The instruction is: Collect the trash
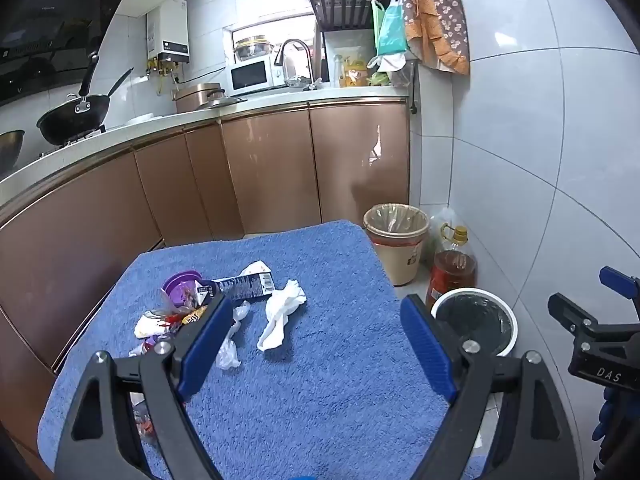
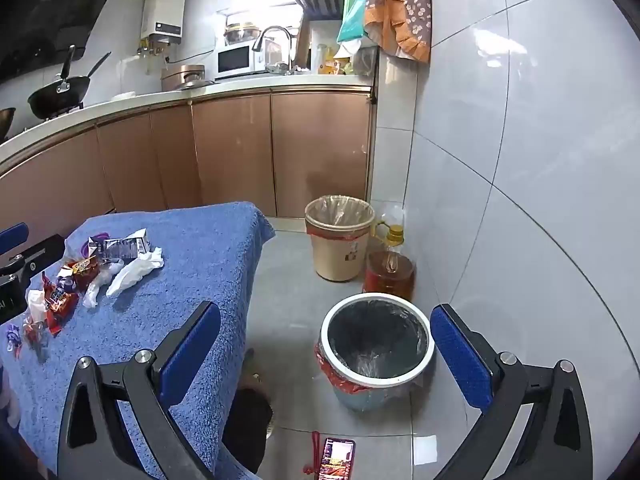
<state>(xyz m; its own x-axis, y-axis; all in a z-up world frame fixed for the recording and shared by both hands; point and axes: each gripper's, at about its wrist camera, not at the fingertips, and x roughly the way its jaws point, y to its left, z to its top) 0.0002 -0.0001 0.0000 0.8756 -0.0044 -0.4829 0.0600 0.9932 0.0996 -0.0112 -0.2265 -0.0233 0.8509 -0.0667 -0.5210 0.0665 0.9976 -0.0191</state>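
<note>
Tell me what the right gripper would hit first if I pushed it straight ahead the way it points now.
Probably the white-rimmed bin on the floor: the open right gripper frames its dark-lined mouth between its fingers. Nothing shows in between, so the way looks free until the rim, though depth is unclear. The blue towel lies off to the left.

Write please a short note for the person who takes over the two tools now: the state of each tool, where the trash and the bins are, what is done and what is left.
Left tool: open, empty, over the blue towel.
Right tool: open, empty, over the floor, facing the white-rimmed bin.
Trash: all on the towel: crumpled tissue, dark carton, purple lid, snack wrappers, clear plastic scrap.
Bins: the white-rimmed bin stands on the floor beside the table; a beige bin stands farther back, next to an oil bottle.
Done: nothing visible in the white-rimmed bin.
Left: pick every piece and drop it in a bin.
</note>
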